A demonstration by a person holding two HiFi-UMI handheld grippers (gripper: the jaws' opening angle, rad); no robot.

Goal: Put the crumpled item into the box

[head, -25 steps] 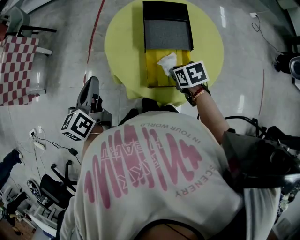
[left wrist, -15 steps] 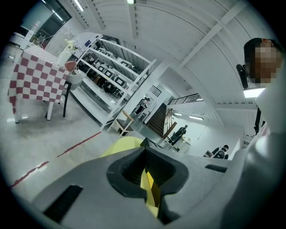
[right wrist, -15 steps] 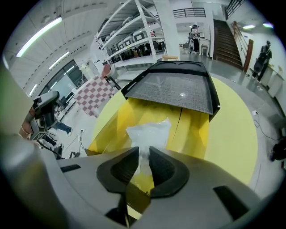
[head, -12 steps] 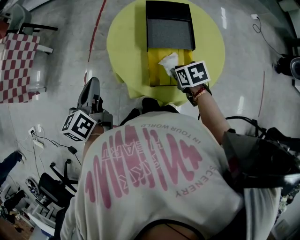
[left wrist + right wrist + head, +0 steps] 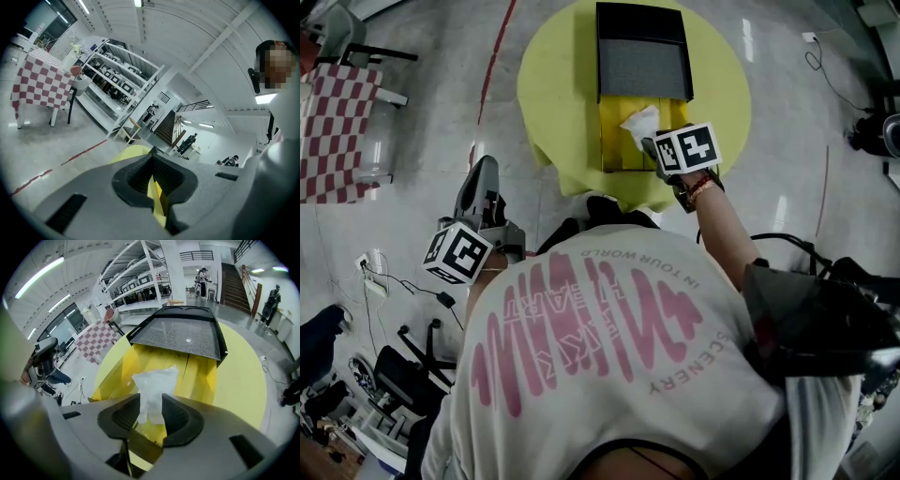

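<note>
Two tongs, one job: we're at the drop into the box.
Head view: our right arm reaches across the table, right gripper tipped steeply down, the item sitting inside the box; left gripper hangs at our side. Left gripper view: jaws clenched, nothing held. Right gripper view: jaws have just been opening, loose round the item's tail. Next, we reckon, lift clear.
</note>
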